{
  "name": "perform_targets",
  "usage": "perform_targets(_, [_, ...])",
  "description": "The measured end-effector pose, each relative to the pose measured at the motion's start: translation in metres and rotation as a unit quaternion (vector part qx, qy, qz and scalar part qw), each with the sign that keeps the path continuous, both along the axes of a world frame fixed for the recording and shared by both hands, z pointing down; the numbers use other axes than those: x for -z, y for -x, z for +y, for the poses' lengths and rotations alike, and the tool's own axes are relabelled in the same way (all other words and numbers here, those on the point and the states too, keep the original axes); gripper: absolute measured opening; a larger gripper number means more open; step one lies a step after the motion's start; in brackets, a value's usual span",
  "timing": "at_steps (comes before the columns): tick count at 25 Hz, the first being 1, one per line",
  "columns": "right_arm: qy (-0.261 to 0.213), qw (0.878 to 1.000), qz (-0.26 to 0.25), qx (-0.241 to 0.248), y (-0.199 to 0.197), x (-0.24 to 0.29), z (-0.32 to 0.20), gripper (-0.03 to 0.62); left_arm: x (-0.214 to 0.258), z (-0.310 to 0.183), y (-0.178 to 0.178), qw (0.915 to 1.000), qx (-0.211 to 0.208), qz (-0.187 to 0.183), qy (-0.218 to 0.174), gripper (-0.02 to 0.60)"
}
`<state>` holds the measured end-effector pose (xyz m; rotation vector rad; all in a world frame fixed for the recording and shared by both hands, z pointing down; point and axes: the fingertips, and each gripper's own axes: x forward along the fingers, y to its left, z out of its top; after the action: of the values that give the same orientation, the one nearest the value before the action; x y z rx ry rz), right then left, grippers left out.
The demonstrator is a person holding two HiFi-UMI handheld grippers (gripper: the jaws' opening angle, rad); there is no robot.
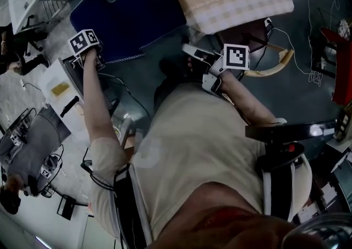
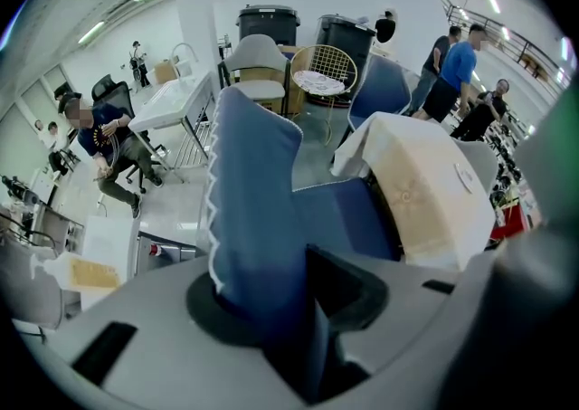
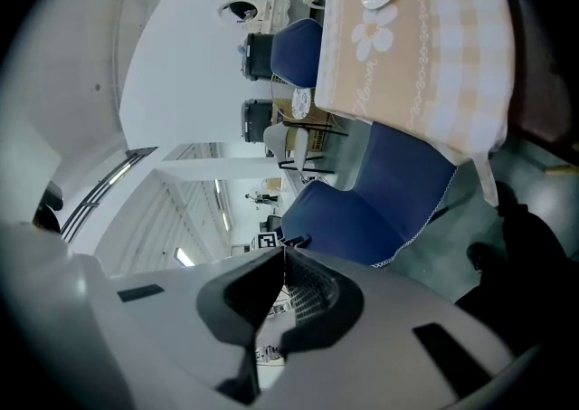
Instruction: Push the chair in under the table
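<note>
Head view, from the left: a pale floor (image 1: 77, 231) strewn with equipment gives way to a grey-green floor (image 1: 137, 75). The left gripper (image 1: 88, 50) points steeply down, clamped on the top of the blue chair (image 1: 132, 17)'s backrest. Blue fabric fills the gap between its jaws. The chair stands beside the table (image 1: 242, 14), and its seat reaches the hanging edge of the table's beige checked covering. The right gripper (image 1: 198, 55) hangs just below that table, jaws pressed together on nothing. Black bins (image 2: 269, 23) stand far behind.
</note>
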<state>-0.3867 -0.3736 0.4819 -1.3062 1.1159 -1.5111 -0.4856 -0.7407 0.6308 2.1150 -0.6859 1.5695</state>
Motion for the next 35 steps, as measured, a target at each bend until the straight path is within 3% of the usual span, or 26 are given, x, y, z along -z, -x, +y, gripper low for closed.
perform_targets(7, [-0.005,1.000,-0.013,0.003,0.004,0.000,0.003,0.012,0.001,0.004,-0.001,0.9999,-0.003,-0.012,-0.010,0.141])
perform_targets(16, [-0.004,1.000,-0.006,0.011,0.009,-0.002,-0.005,0.012,-0.002,0.015,-0.023,0.9999,-0.006,0.014,0.008,0.137])
perform_targets(29, [0.003,1.000,0.000,0.007,0.006,-0.003,-0.004,0.012,0.002,0.020,-0.040,0.9998,-0.016,0.009,0.002,0.137])
perform_targets(35, [0.031,0.999,-0.017,-0.008,0.003,-0.007,0.002,0.012,0.001,0.024,-0.050,0.9997,-0.020,0.010,0.006,0.137])
